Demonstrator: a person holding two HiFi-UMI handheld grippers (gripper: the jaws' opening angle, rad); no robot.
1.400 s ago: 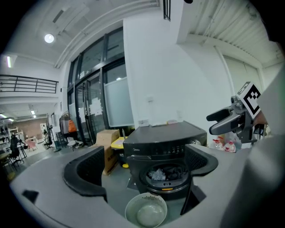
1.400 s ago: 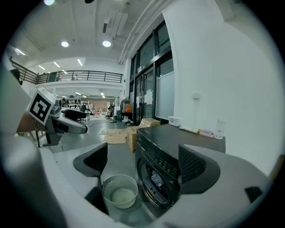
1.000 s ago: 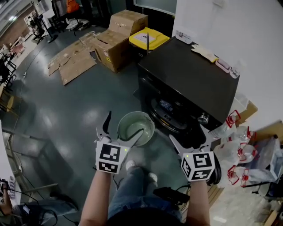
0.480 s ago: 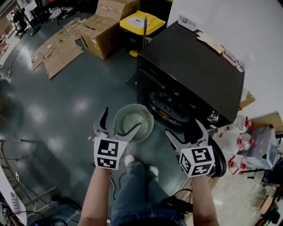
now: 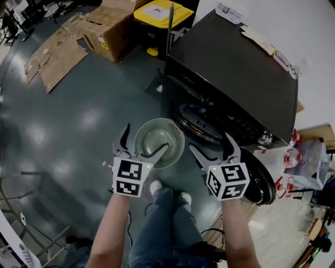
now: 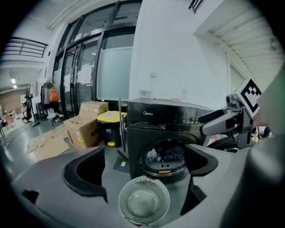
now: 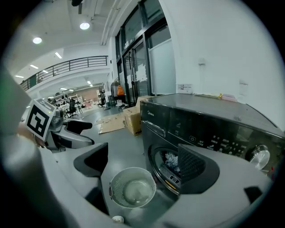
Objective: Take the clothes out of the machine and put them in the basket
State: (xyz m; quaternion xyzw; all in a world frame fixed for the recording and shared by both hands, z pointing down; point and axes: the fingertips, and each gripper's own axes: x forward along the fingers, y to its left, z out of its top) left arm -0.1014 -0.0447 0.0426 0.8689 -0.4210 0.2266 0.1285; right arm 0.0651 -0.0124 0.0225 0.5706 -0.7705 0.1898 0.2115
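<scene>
- Two grippers are showing, one per hand: left gripper [image 5: 146, 138], right gripper [image 5: 209, 142].
- Left gripper: its jaws are standing spread wide and pinching nothing. In the left gripper view the basket [image 6: 144, 206] and the machine's opening are showing through the gap, both farther off.
- Right gripper: its jaws are also standing spread wide with nothing between the pads. It is hanging near the machine's front, not touching it.
- One washing machine [image 5: 235, 68], a black front loader, is standing on the floor [image 5: 78, 131] at the right, against a white wall.
- Its one round door [image 5: 259, 180] is hanging open at the near right.
- The clothes [image 6: 165, 153] are lying inside the drum, a dark and light bundle. I cannot tell how many pieces.
- The right gripper view is also showing the clothes [image 7: 171, 160] behind the opening's rim.
- One basket [image 5: 162, 133], round, pale green and slotted, is sitting on the floor just in front of the opening. It is holding no clothes.
- Two shoes [image 5: 155, 187] of the person are standing just near of the basket.
- Far left: two cardboard boxes [image 5: 107, 29] are sitting by one yellow-lidded bin [image 5: 159, 10].
- Flattened cardboard sheets [image 5: 52, 60] are lying to the left of the boxes; count unclear.
</scene>
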